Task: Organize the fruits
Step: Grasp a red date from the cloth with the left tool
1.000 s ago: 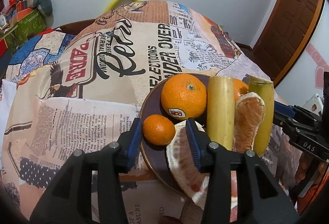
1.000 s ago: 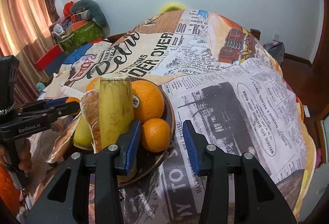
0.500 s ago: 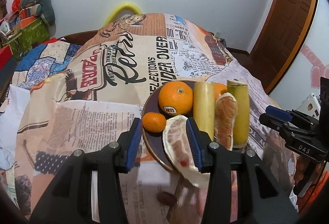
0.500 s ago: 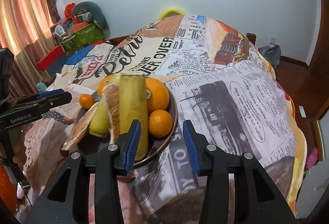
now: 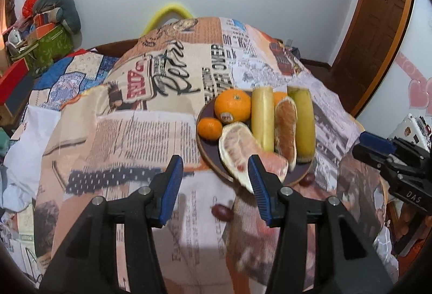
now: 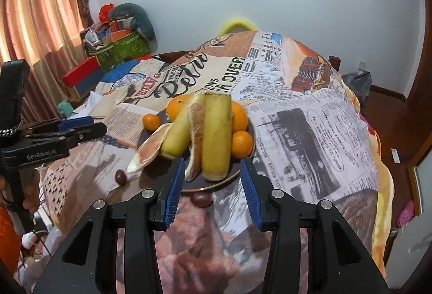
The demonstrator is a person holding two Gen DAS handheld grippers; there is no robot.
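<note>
Both grippers hang above the cloth with nothing between their blue pads — the left gripper point(image 5: 214, 186) is spreading its jaws, the right gripper point(image 6: 212, 192) has its jaws apart. Ahead sits a dark round plate point(image 5: 209, 156) on the newsprint-patterned cloth point(image 5: 121, 132), loaded with a large orange point(image 5: 232, 104), a small mandarin point(image 5: 209, 128), two yellow-green cut stalks and peeled pomelo segments point(image 5: 243, 148) — pale pink, pithy. Two dark grapes point(image 6: 201, 199) lie on the cloth just beside the plate.
</note>
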